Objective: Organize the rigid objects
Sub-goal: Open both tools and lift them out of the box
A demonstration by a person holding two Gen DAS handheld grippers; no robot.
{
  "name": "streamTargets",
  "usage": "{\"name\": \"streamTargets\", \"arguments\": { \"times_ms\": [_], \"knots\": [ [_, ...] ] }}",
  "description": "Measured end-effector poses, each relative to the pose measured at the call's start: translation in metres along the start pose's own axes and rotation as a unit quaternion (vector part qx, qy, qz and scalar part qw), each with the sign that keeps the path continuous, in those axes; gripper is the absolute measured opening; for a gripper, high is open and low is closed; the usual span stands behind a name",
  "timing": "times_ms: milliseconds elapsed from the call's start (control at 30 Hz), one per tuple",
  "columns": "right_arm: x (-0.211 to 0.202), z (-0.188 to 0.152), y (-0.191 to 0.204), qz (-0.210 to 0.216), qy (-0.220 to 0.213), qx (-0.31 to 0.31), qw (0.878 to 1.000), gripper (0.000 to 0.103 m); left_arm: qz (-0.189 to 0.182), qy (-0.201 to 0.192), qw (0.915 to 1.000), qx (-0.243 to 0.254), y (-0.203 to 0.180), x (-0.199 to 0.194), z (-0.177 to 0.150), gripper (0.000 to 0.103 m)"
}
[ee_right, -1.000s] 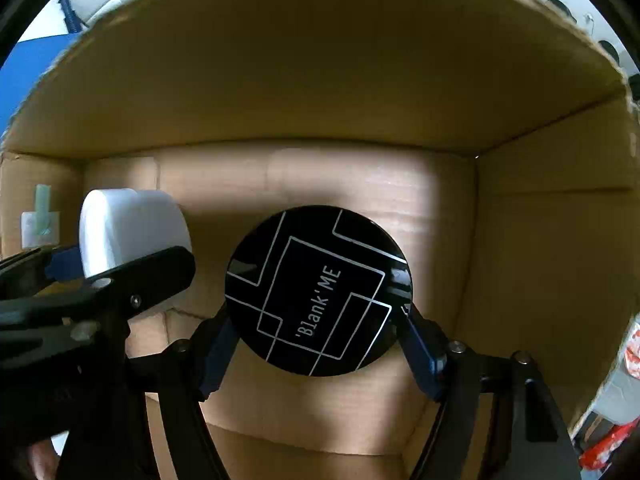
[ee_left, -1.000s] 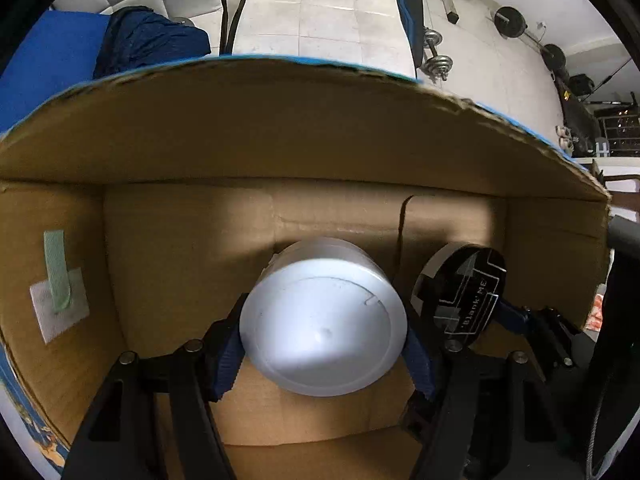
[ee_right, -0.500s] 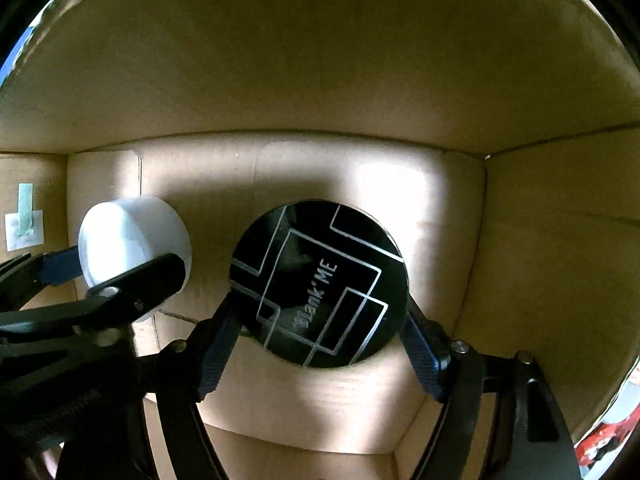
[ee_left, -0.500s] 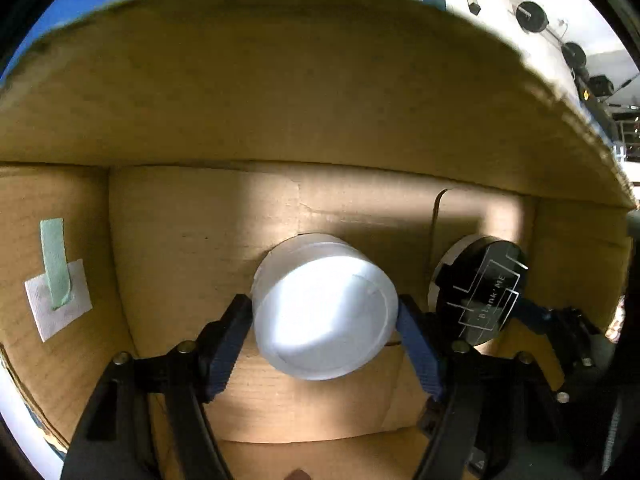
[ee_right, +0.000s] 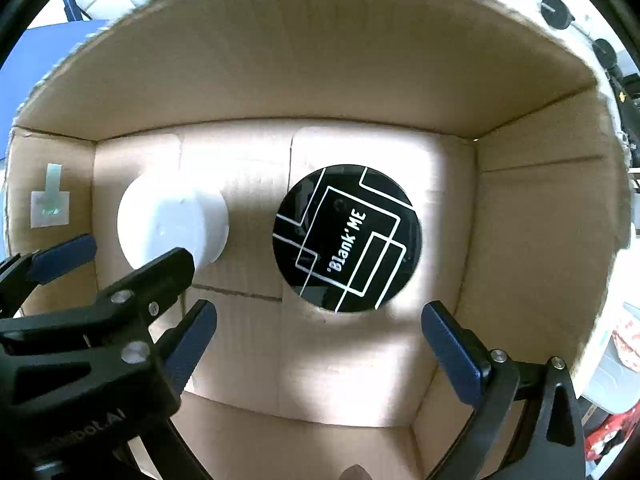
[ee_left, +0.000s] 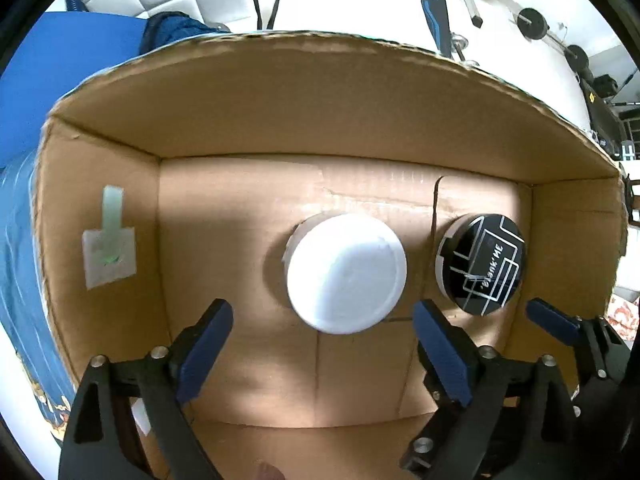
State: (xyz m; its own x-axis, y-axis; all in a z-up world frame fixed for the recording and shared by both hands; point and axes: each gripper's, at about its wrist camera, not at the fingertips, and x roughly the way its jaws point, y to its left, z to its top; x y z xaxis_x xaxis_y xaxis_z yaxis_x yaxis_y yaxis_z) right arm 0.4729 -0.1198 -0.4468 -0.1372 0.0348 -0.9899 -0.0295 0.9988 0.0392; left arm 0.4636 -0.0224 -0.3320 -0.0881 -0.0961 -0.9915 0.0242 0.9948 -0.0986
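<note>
A white round jar (ee_left: 346,273) stands on the floor of a cardboard box (ee_left: 240,240); it also shows in the right wrist view (ee_right: 172,226). A black-lidded "Blank ME" jar (ee_left: 482,264) stands to its right, large in the right wrist view (ee_right: 347,238). My left gripper (ee_left: 326,342) is open, above the white jar and apart from it. My right gripper (ee_right: 318,340) is open, above the black jar and apart from it. The left gripper's fingers (ee_right: 64,258) reach in at the left of the right wrist view.
The box walls rise on all sides (ee_right: 532,220). A white sticker with green tape (ee_left: 108,248) is on the left wall. Blue fabric (ee_left: 24,240) lies left of the box. Gym weights (ee_left: 532,24) stand on the floor beyond.
Both grippers have opened and let go of their jars, which now stand on the box floor. Both grippers have drawn back upward.
</note>
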Motion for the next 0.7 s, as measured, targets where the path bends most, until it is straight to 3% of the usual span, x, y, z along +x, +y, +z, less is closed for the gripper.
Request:
{"name": "streamTargets", "arguments": {
  "times_ms": [333,400,700],
  "knots": [
    [-0.033,-0.064,-0.012,0.001,-0.041,0.007,0.999,0.103,0.016,-0.078,0.9968,-0.003,-0.002,-0.050,-0.064,0.093],
    [-0.047,-0.059,-0.022,0.006,-0.047,0.011,0.999,0.103,0.015,-0.092,0.9956,-0.001,0.000,-0.066,-0.080,0.093],
    [-0.114,-0.085,-0.022,0.021,-0.099,0.005,0.995,0.103,0.007,-0.145,0.9895,0.000,0.005,-0.123,-0.095,0.093]
  ]
}}
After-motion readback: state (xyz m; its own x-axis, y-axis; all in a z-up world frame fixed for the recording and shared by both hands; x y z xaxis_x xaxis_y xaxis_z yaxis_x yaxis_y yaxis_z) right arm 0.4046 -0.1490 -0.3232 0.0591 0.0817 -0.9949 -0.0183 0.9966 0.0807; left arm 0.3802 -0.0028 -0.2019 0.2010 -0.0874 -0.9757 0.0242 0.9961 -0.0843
